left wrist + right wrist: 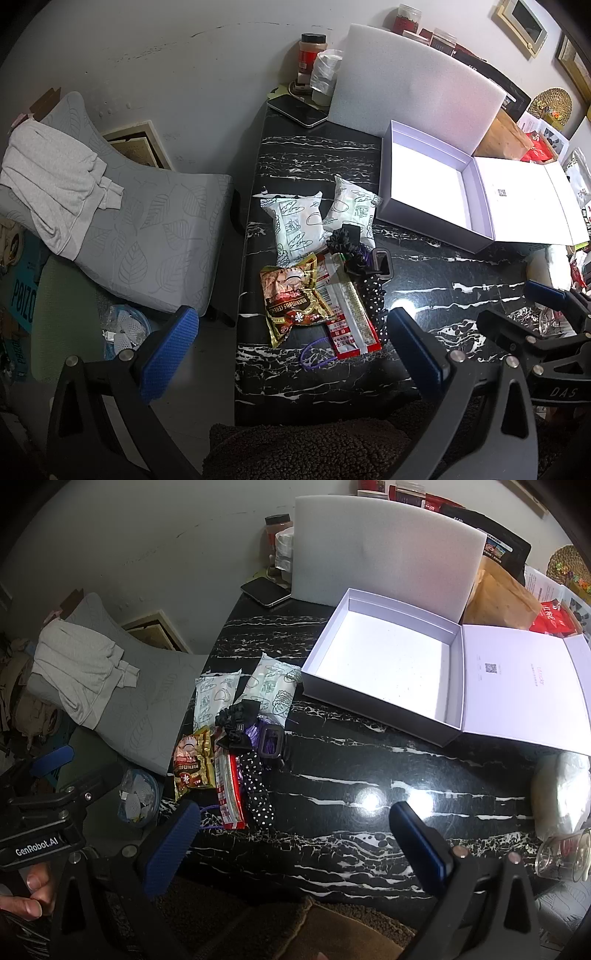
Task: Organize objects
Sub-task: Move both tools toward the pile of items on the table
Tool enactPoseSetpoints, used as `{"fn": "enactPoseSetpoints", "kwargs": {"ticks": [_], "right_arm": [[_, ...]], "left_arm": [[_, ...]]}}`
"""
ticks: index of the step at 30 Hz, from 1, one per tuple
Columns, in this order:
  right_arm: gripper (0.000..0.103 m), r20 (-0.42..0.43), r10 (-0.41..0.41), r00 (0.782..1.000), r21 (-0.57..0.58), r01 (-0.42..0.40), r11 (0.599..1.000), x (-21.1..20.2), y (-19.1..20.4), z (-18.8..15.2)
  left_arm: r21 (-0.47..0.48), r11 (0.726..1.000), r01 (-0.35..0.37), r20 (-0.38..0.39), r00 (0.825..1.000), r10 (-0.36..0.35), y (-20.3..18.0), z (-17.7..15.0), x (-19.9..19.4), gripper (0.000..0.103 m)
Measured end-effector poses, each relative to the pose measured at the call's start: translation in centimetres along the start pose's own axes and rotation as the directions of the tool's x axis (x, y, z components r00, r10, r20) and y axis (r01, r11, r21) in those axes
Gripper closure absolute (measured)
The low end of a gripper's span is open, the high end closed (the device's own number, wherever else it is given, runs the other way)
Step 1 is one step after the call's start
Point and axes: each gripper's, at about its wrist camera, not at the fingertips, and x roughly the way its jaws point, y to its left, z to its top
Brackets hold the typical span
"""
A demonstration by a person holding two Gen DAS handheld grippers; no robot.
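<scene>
Left claw point(295, 343) and right claw point(295, 834) both hang above the near edge of the black white-veined marble counter point(369, 760), blue-padded jaws spread wide, nothing between them. Clustered at the counter's left: two white printed snack pouches point(291, 225), a gold-and-brown foil packet point(291, 299), a red-and-white flat sachet point(351, 317), a black polka-dot scrunchie point(258, 790). The open white cardboard box point(384, 661), lid folded flat rightward, sits just right of the pouches.
</scene>
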Motion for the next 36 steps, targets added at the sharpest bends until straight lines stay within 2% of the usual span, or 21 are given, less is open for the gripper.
{"fn": "enactPoseSetpoints", "kwargs": {"ticks": [23,32,33,36], "right_arm": [[0.001,-0.002,-0.001,1.000,0.007,0.001,1.000,-0.7,0.0,-0.5],[0.001,0.007,0.010,1.000,0.019,-0.010,1.000,-1.7,-0.6,-0.1],[0.001,0.005,0.013,1.000,0.021,-0.013,1.000,-1.9,-0.7,-0.1],[0.001,-0.002,0.020,1.000,0.018,-0.020,1.000,-1.9,-0.8,0.1]], "left_arm": [[0.006,1.000,-0.003,0.004,1.000,0.003,0.0,-0.6,-0.9,0.001],[0.017,1.000,0.000,0.008,1.000,-0.001,-1.1,0.5,-2.1,0.001],[-0.029,0.999,-0.021,0.007,1.000,0.021,-1.2,0.6,-2.1,0.001],[-0.031,1.000,-0.007,0.001,1.000,0.007,-1.6,0.6,-2.2,0.001]]}}
